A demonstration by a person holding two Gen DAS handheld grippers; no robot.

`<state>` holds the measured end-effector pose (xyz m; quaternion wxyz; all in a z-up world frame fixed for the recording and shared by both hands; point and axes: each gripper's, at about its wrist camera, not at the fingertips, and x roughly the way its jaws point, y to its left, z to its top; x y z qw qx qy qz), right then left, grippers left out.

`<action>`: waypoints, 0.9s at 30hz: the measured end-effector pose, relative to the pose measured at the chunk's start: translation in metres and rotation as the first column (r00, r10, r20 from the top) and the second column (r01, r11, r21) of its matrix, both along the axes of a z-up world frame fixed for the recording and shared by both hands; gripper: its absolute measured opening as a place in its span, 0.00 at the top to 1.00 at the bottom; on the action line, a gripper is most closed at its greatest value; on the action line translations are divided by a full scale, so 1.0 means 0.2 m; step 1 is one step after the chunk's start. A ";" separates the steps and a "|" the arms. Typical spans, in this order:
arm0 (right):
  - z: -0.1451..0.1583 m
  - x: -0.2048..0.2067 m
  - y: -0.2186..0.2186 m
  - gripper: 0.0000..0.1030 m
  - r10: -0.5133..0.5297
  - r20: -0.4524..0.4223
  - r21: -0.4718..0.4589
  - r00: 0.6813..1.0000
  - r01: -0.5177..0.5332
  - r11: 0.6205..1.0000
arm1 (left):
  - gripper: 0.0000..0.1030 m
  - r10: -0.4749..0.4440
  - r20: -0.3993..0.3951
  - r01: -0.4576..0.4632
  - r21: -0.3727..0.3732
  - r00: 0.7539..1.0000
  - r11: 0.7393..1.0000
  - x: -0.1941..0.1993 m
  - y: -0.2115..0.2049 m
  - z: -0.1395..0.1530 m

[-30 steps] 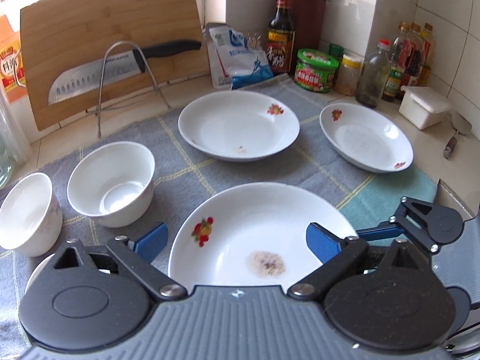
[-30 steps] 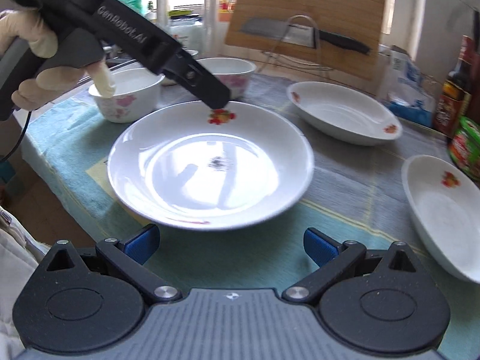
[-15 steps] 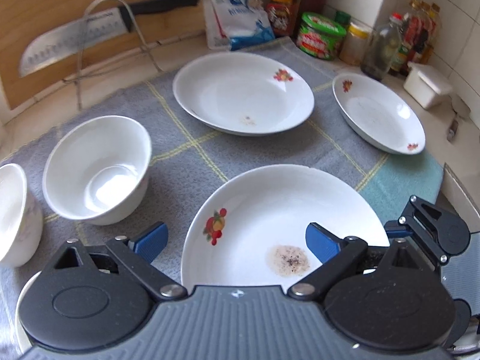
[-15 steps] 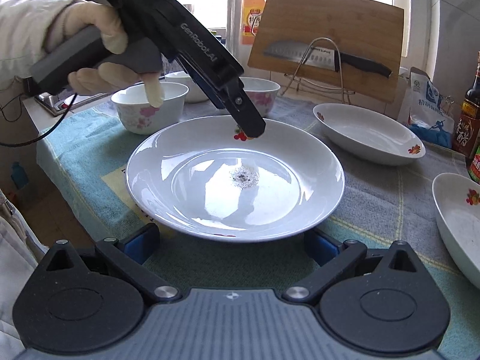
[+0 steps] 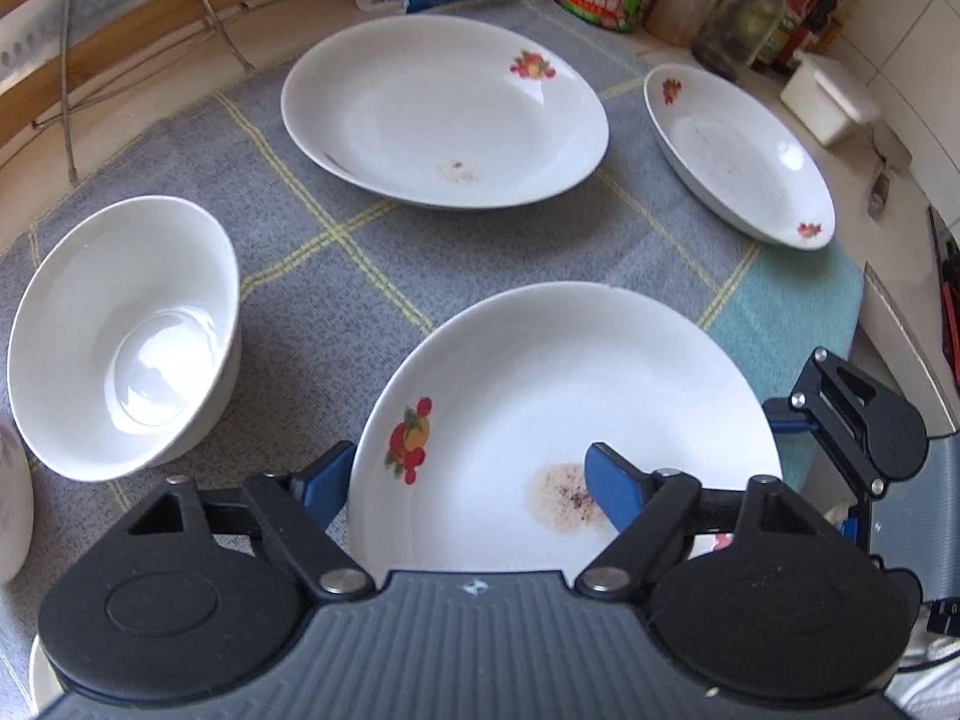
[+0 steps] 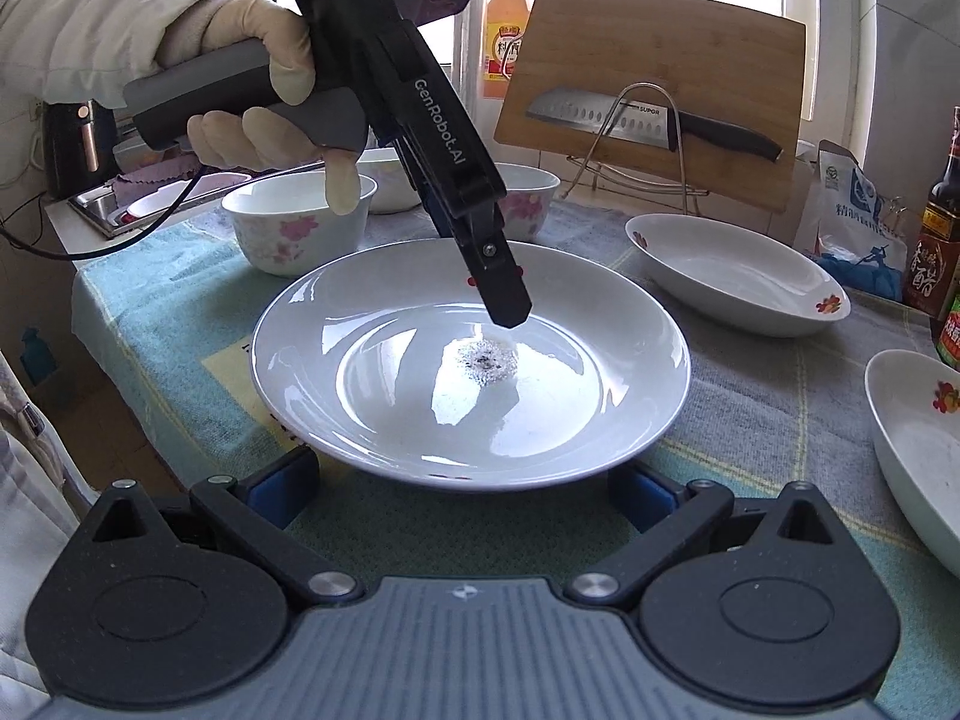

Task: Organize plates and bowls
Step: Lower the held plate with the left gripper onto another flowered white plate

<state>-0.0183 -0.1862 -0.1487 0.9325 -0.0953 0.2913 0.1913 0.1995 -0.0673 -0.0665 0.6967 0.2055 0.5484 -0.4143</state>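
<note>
Our left gripper (image 5: 465, 483) has just been closing its jaws, which straddle the near plate's (image 5: 570, 396) rim, one finger outside and one above the stained middle; we cannot tell whether they pinch it yet. Our right gripper (image 6: 465, 489) stands open at the same plate's opposite edge. Beyond lie two more plates (image 5: 444, 114) and a bowl (image 5: 126, 336).

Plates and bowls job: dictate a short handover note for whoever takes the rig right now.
Left claw: open, just been closing, with the near plate rim between its fingers, not gripped.
Right claw: open wide at that plate's near edge, holding nothing.
The near plate lies on the cloth. Two more plates lie apart behind it. The bowls stand separately.
Done: nothing stacked.
Left: stack plates, nest bowls.
</note>
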 end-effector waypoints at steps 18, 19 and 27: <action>0.01 0.04 0.01 0.00 -0.018 -0.040 -0.021 0.999 0.017 1.000 | 0.29 -0.072 -0.057 0.075 0.042 0.996 0.996 0.06 -0.05 -0.02; 0.01 0.04 0.01 0.00 -0.018 -0.045 -0.023 0.999 0.017 1.000 | 0.29 -0.074 -0.058 0.077 0.042 0.996 0.996 0.06 -0.05 -0.02; 0.04 0.07 0.03 0.00 -0.026 -0.090 -0.047 0.996 0.021 0.999 | 0.29 -0.085 -0.064 0.088 0.042 0.994 0.995 0.06 -0.05 -0.03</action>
